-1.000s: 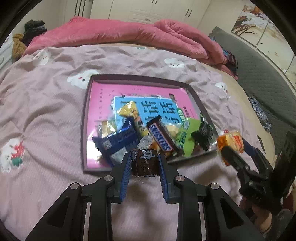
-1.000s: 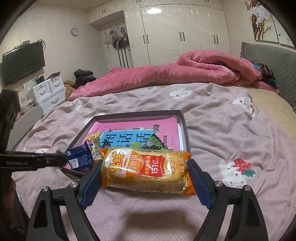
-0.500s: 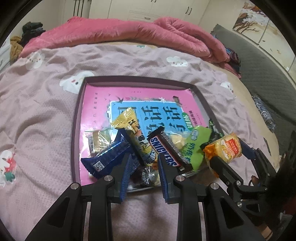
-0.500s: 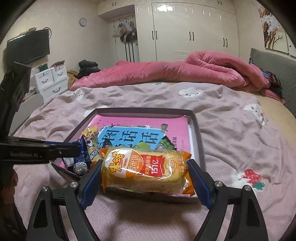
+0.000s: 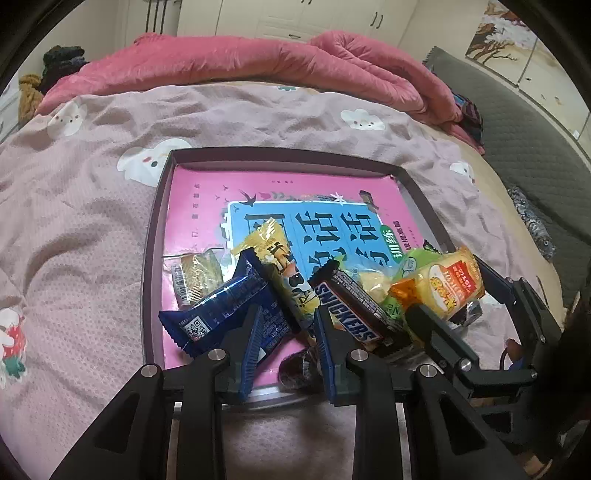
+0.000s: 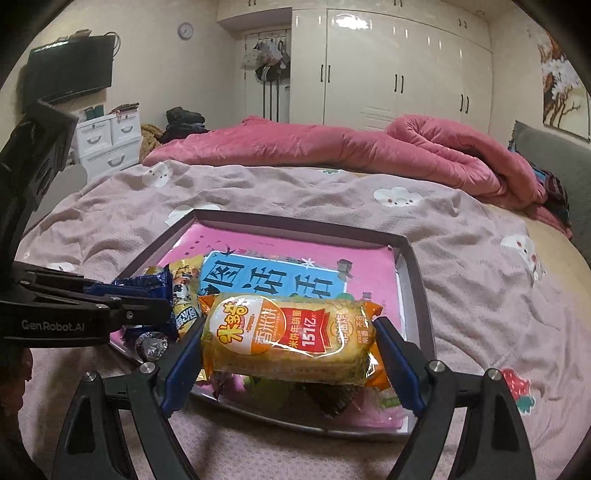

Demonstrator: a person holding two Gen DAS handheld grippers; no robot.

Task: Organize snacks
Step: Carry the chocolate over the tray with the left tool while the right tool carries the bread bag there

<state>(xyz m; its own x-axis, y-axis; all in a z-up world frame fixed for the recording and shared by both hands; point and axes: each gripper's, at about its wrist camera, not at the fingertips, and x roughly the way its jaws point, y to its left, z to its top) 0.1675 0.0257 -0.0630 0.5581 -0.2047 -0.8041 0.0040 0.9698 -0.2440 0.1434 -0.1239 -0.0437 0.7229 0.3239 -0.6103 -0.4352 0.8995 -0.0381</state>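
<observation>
While right gripper point(image 6: 291, 356) fingers clamp rice cracker pack point(image 6: 291, 341), left gripper point(image 5: 286, 345) fingers narrow, candy point(image 5: 297, 369) between, grip unclear.

We count one tray point(image 5: 155, 236) on the bed, with one pink book point(image 5: 207, 195) lying in it. Snack-wise: one blue packet point(image 5: 218, 306), one Snickers bar point(image 5: 347, 310), one yellow wrapped bar point(image 5: 280, 266), one small clear-wrapped gold sweet point(image 5: 195, 277), one green packet point(image 5: 417, 258), one dark foil-wrapped chocolate point(image 5: 295, 369), and one orange rice cracker pack point(image 6: 291, 339). We see two grippers, one pink duvet point(image 6: 332, 151) and one wall clock point(image 6: 185, 30).
</observation>
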